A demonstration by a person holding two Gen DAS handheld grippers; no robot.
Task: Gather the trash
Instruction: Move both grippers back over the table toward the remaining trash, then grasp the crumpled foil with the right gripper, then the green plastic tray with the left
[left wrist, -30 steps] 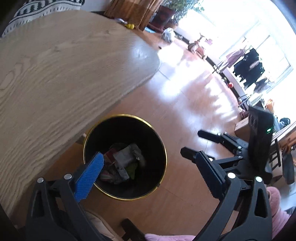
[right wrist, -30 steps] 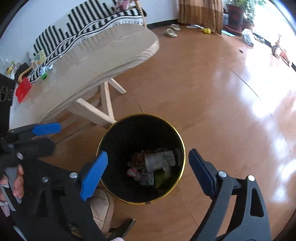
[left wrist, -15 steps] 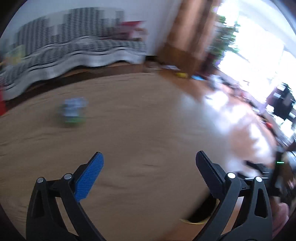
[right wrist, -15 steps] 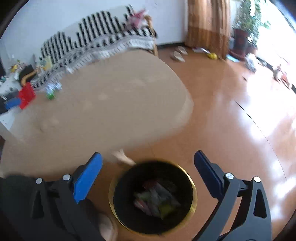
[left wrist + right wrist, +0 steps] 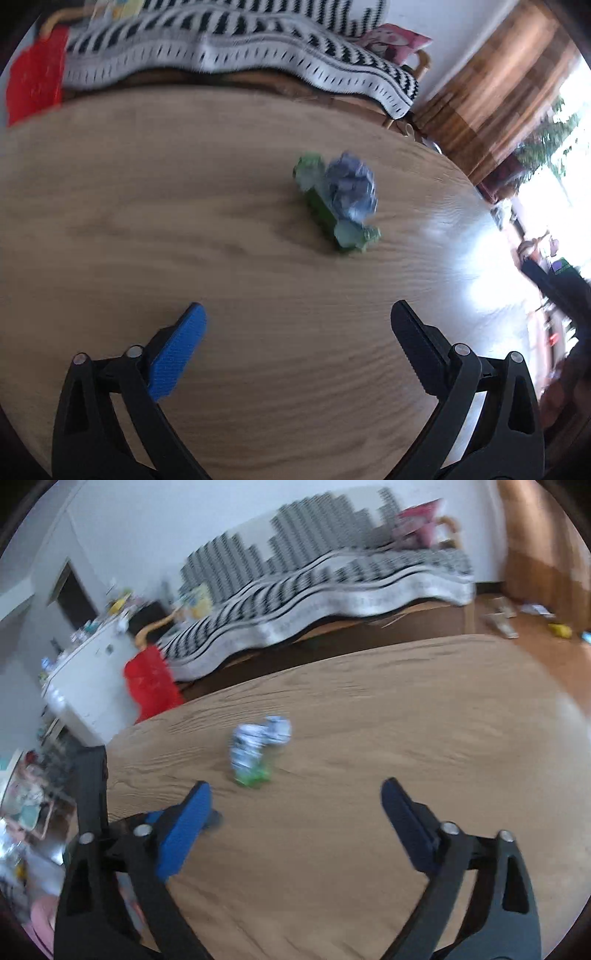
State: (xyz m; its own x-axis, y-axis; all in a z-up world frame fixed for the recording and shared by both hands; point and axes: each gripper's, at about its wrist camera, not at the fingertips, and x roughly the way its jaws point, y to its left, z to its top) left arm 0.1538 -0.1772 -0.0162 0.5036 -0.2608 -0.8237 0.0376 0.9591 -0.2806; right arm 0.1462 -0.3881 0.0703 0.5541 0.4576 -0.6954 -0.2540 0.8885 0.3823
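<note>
A crumpled blue-white wrapper [image 5: 351, 186] lies against a green wrapper [image 5: 325, 210] on the round wooden table [image 5: 184, 229]. In the right wrist view the same trash [image 5: 255, 751] sits mid-table, blurred. My left gripper [image 5: 297, 332] is open and empty, above the table, short of the trash. My right gripper [image 5: 293, 805] is open and empty, just short of the trash. The left gripper's body [image 5: 92, 775] shows at the left edge of the right wrist view. The bin is out of view.
A striped sofa [image 5: 314, 590] stands behind the table, with a red bag [image 5: 151, 681] and a white cabinet [image 5: 85, 679] to its left. Brown curtains [image 5: 491, 85] and a bright window are at the right. Wooden floor lies beyond the table's right edge.
Both grippers have swung up from over the black bin to face the table top. The trash on the table has come into view, nearer in both views.
</note>
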